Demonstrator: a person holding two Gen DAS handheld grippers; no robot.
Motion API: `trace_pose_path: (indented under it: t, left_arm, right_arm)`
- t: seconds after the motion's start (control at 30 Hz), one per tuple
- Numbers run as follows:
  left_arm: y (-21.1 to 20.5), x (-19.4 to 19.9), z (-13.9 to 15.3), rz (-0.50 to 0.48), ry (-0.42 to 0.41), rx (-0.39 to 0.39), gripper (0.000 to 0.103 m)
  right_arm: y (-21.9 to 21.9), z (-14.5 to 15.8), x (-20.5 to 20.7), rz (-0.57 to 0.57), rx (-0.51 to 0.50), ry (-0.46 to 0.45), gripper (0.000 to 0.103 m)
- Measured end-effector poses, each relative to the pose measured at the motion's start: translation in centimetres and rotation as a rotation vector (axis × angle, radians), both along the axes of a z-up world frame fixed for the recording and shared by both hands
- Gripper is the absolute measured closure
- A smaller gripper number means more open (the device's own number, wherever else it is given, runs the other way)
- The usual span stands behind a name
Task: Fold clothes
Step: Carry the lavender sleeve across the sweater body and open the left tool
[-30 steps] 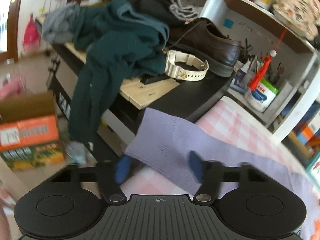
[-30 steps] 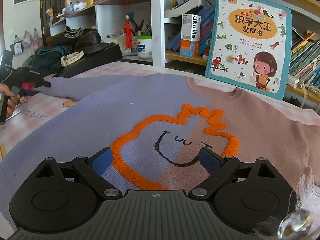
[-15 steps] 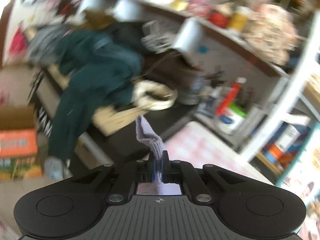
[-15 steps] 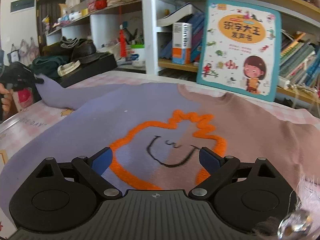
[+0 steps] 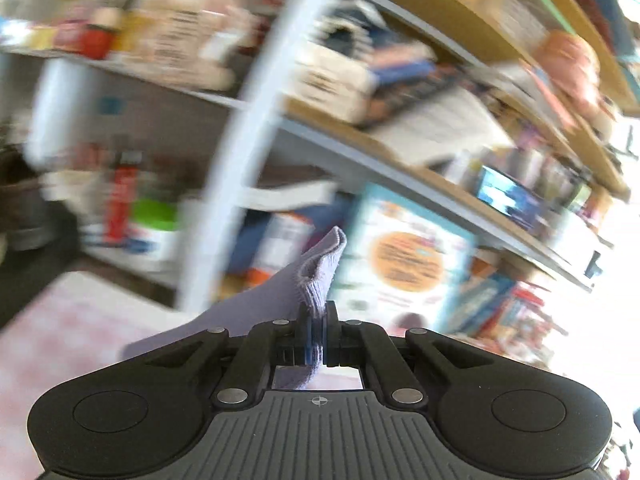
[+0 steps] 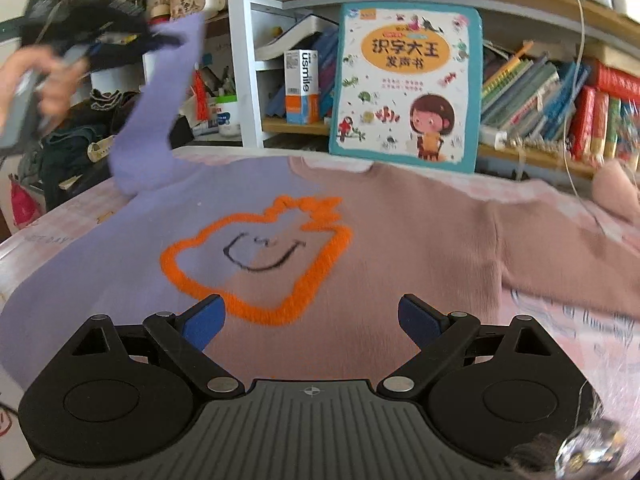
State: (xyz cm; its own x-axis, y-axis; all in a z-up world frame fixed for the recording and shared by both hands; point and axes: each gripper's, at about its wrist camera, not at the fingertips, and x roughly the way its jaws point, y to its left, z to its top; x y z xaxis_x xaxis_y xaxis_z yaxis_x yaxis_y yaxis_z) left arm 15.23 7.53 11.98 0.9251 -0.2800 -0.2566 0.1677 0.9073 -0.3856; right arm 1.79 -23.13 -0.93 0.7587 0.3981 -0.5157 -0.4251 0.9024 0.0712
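Note:
A sweater [image 6: 400,240], lilac on its left half and dusty pink on its right, lies flat on the table with an orange outlined smiling shape [image 6: 256,256] on its chest. My left gripper [image 5: 316,334] is shut on the cuff of the lilac sleeve [image 5: 316,280], which sticks up between the pads. In the right wrist view that sleeve [image 6: 156,112] is lifted high at the left, held by the left gripper [image 6: 120,42] in a person's hand [image 6: 52,80]. My right gripper [image 6: 310,320] hovers open over the sweater's lower front, nothing between its fingers.
A pink checked cloth [image 6: 80,212] covers the table. Behind it a shelf unit [image 6: 240,60] holds books [image 6: 560,96] and a children's book [image 6: 404,84] standing against it. At the far left a dark bench carries clothes and a shoe [image 6: 80,136]. A pink fluffy thing [image 6: 616,192] sits at right.
The left gripper closed on the lilac sleeve's cuff and swung it up and to the right, off the table. The right gripper crept forward over the sweater, still open.

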Motion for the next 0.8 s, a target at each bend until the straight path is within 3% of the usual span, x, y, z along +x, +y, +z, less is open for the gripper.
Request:
trace_pose_path:
  t: [0.3, 0.53, 0.6, 0.63, 0.73, 0.8]
  left_arm:
    - [-11.3, 4.4, -2.5, -0.227, 0.081, 0.016, 0.100]
    - [-14.7, 5.1, -6.6, -0.293, 0.206, 0.057, 0.099]
    - [-15.3, 5.2, -7.4, -0.315, 0.240, 0.067, 0.095]
    - [-15.5, 5.3, -7.7, -0.326, 0.254, 0.071, 0.090]
    - [-16.2, 5.0, -7.6, -0.356, 0.266, 0.075, 0.052]
    - [-16.3, 4.0, -6.9, -0.379, 0.230, 0.090, 0.041]
  right_arm:
    - [-0.7, -0.9, 0.8, -0.025, 0.031, 0.096, 0.009]
    - [-0.6, -0.8, 0.7, -0.016, 0.015, 0.093, 0.008]
    - [-0.6, -0.8, 0.8, -0.015, 0.018, 0.095, 0.008]
    - [-0.6, -0.8, 0.9, -0.015, 0.019, 0.095, 0.008]
    - [-0.7, -0.8, 0.9, -0.014, 0.021, 0.097, 0.008]
    - [-0.7, -0.8, 1.0, -0.013, 0.023, 0.098, 0.007]
